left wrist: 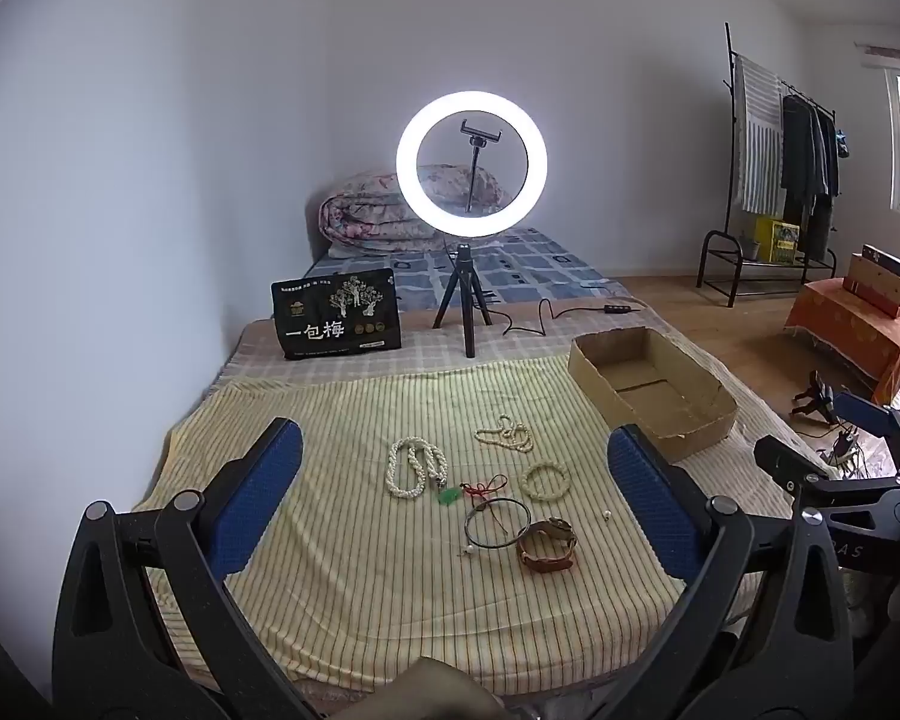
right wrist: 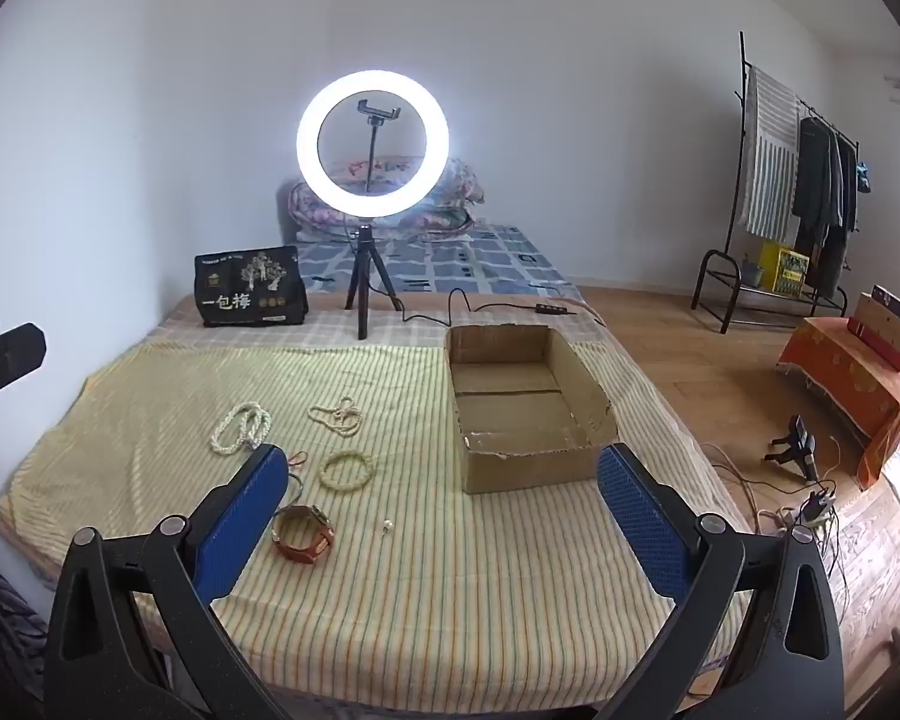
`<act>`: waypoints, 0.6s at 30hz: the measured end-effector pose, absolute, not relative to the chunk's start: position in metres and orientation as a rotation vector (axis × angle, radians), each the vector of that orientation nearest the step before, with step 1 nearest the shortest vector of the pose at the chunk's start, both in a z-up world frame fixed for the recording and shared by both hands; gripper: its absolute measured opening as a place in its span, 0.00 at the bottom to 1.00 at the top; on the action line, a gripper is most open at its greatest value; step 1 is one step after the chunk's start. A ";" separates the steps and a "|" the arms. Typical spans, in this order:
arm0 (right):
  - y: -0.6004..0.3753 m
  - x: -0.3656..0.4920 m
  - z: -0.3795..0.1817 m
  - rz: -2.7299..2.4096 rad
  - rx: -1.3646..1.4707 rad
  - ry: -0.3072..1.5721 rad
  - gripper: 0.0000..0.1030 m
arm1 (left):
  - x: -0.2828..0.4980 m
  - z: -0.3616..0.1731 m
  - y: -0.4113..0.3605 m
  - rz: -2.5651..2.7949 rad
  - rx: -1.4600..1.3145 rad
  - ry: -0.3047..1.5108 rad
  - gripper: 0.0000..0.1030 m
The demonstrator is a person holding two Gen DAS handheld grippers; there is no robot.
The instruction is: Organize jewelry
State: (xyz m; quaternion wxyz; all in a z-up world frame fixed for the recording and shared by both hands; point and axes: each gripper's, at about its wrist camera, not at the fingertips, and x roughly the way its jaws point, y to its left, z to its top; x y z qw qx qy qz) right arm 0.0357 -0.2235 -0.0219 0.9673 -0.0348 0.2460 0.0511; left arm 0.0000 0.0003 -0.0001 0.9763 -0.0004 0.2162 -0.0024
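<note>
Several pieces of jewelry lie on a yellow striped cloth [left wrist: 342, 540]: a white bead necklace [left wrist: 411, 468], a thin pearl strand [left wrist: 505, 433], a cream bead bracelet [left wrist: 545, 481], a green pendant on red cord [left wrist: 450, 497], a black cord ring [left wrist: 498, 523], a brown leather watch [left wrist: 546, 543] and a small pearl [left wrist: 606, 515]. An open empty cardboard box [left wrist: 651, 387] stands at the right. My left gripper [left wrist: 456, 498] is open and empty above the jewelry. My right gripper [right wrist: 444, 498] is open and empty, near the box [right wrist: 528, 408] and watch [right wrist: 303, 531].
A lit ring light on a tripod [left wrist: 471, 165] stands behind the cloth with its cable [left wrist: 546, 315]. A black pouch [left wrist: 337, 312] is at the back left. A folded quilt [left wrist: 384, 213], clothes rack [left wrist: 780, 180] and an orange covered stand [left wrist: 858, 330] are further off.
</note>
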 end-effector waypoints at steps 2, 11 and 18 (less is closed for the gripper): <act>-0.225 0.036 -0.022 0.104 -0.070 0.495 0.99 | 0.000 0.000 0.000 -0.007 0.000 0.438 1.00; -0.223 0.033 -0.021 0.099 -0.085 0.491 0.99 | 0.002 0.013 0.005 -0.007 0.002 0.436 1.00; -0.222 0.035 -0.021 0.099 -0.086 0.490 0.99 | 0.000 0.013 0.001 -0.006 0.005 0.430 1.00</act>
